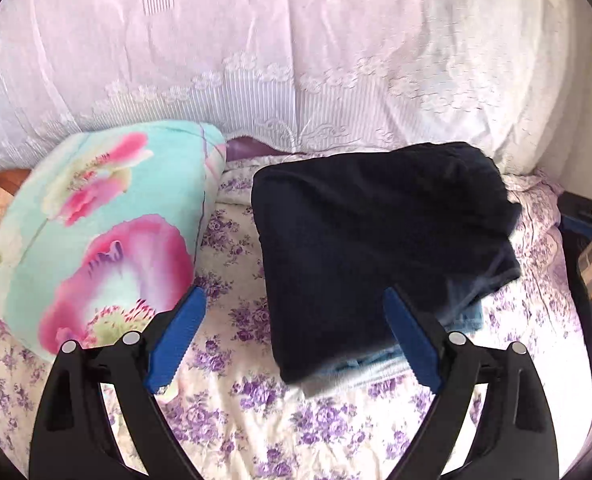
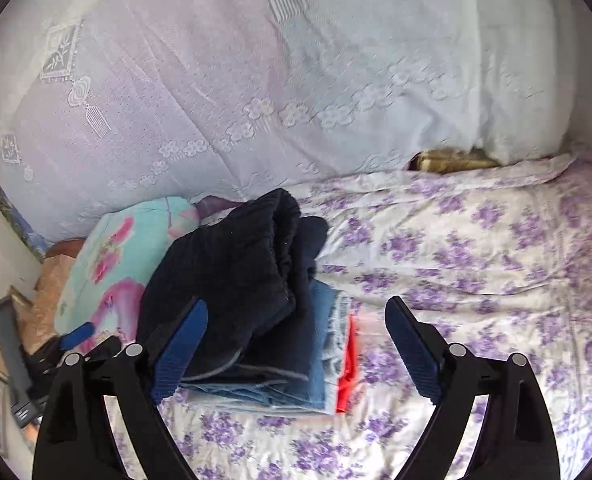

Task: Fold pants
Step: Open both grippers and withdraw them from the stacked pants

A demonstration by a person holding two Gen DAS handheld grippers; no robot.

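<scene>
On the flowered bed [image 2: 475,240], dark pants [image 1: 375,248] lie folded atop a stack of jeans [image 2: 319,344]; left gripper [image 1: 294,316] and right gripper [image 2: 296,328] jaws wide, empty; press flat, square edges; pillow [image 1: 96,232] beside.

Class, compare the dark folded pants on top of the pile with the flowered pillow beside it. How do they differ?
The dark pants are plain navy; the pillow is turquoise with big pink flowers. The pants are folded flat and rest on a stack of folded clothes; the pillow is plump and lies on the bedsheet. Both are soft cloth things on the same bed.
</scene>
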